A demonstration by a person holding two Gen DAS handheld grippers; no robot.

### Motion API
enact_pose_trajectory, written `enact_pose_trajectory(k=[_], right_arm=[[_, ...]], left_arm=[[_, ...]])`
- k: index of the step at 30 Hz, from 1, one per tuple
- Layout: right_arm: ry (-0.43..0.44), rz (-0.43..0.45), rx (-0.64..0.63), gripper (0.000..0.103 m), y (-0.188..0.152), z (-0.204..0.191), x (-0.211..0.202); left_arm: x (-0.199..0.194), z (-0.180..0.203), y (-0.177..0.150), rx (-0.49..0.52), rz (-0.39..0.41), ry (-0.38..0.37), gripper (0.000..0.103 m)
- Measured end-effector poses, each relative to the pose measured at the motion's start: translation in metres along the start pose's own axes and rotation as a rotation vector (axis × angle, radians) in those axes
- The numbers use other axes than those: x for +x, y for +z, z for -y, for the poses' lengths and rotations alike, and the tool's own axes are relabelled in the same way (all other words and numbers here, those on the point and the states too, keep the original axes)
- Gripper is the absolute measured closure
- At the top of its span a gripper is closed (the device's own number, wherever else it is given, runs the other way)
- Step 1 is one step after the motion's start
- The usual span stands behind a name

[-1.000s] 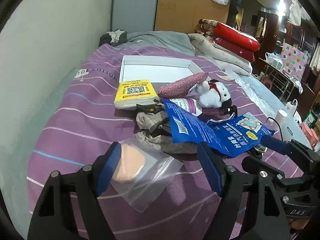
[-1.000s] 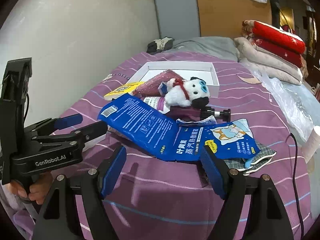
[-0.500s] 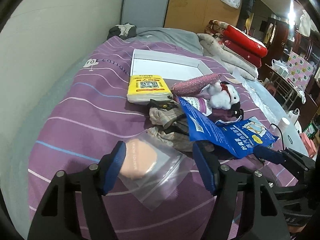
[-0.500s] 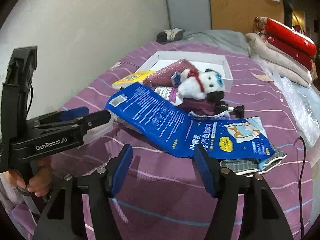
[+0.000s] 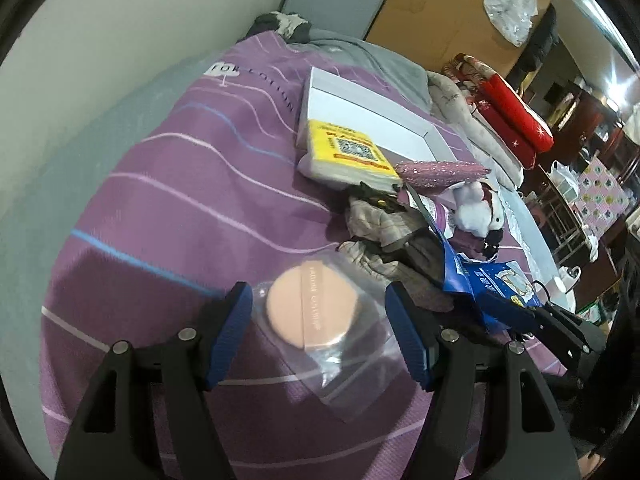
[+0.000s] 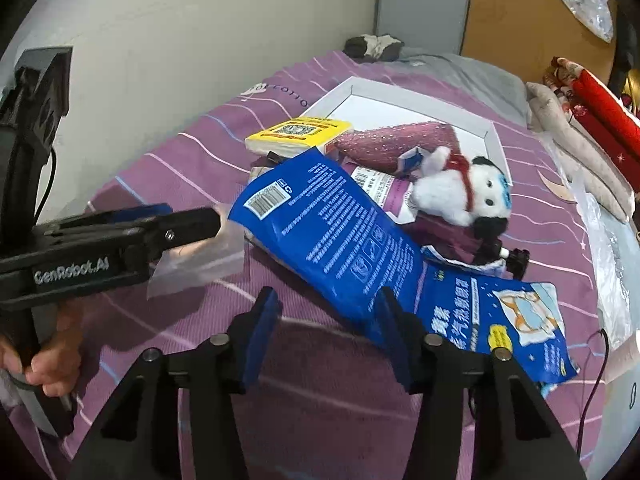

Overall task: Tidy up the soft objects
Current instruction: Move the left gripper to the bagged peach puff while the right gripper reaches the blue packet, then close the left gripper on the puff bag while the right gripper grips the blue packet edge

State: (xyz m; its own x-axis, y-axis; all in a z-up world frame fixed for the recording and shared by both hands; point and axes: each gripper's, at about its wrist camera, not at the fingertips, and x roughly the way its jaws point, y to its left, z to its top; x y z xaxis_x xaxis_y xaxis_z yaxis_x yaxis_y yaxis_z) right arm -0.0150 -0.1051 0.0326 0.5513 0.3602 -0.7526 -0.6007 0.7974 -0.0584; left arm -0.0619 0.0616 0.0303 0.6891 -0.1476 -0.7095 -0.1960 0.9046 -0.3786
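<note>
Progress on the left first: your left gripper (image 5: 320, 336) has come down and forward over the last second, so the peach powder puff (image 5: 310, 310) in its clear zip bag (image 5: 348, 364) now sits squarely between the blue pads, where a second ago it lay off toward the left pad. The jaws have narrowed a little, yet both pads stand clear of the bag, so nothing is gripped there yet. That lines you up for a clean pinch on the puff, I judge.

Further along the purple striped bedspread (image 5: 160, 200) the pile waits: yellow tissue pack (image 5: 348, 150) resting against the white tray (image 5: 360, 112), the glittery pink pouch (image 5: 440, 172), crumpled plaid cloth (image 5: 384, 236), then the plush toy (image 6: 464, 192).

On the right, your right gripper (image 6: 328, 328) has just been closing, and it has slid in toward the blue packet (image 6: 340, 236). The packet's lower edge lies at the right-hand pad; whether that pad touches it I cannot tell, and the left-hand pad is still clear of it. So the packet is not held either.

Both soft items are still on the bed, none in the tray; the sorting looks barely begun, with two pickups set up at once.
</note>
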Motion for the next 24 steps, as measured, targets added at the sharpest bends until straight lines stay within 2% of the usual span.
enact_pose_trajectory(k=[2, 6, 11, 15, 20, 24], right_arm=[[0.003, 0.01, 0.033, 0.066, 0.005, 0.006, 0.001], [0.048, 0.036, 0.118, 0.067, 0.007, 0.019, -0.002], [0.056, 0.062, 0.146, 0.072, 0.007, 0.022, -0.004], [0.05, 0.076, 0.177, 0.072, 0.006, 0.027, -0.004], [0.062, 0.107, 0.262, 0.074, -0.002, 0.042, -0.008], [0.079, 0.126, 0.328, 0.076, -0.012, 0.053, -0.013]], left_arm=[[-0.001, -0.002, 0.0, -0.007, 0.003, -0.01, 0.033], [0.001, -0.005, 0.0, -0.018, -0.012, -0.02, 0.032], [0.001, -0.009, 0.003, -0.031, -0.031, -0.044, 0.027], [-0.004, -0.015, 0.008, -0.051, -0.046, -0.106, 0.022], [-0.004, -0.025, 0.018, -0.106, -0.125, -0.22, 0.022], [-0.002, -0.022, 0.017, -0.078, -0.16, -0.18, 0.022]])
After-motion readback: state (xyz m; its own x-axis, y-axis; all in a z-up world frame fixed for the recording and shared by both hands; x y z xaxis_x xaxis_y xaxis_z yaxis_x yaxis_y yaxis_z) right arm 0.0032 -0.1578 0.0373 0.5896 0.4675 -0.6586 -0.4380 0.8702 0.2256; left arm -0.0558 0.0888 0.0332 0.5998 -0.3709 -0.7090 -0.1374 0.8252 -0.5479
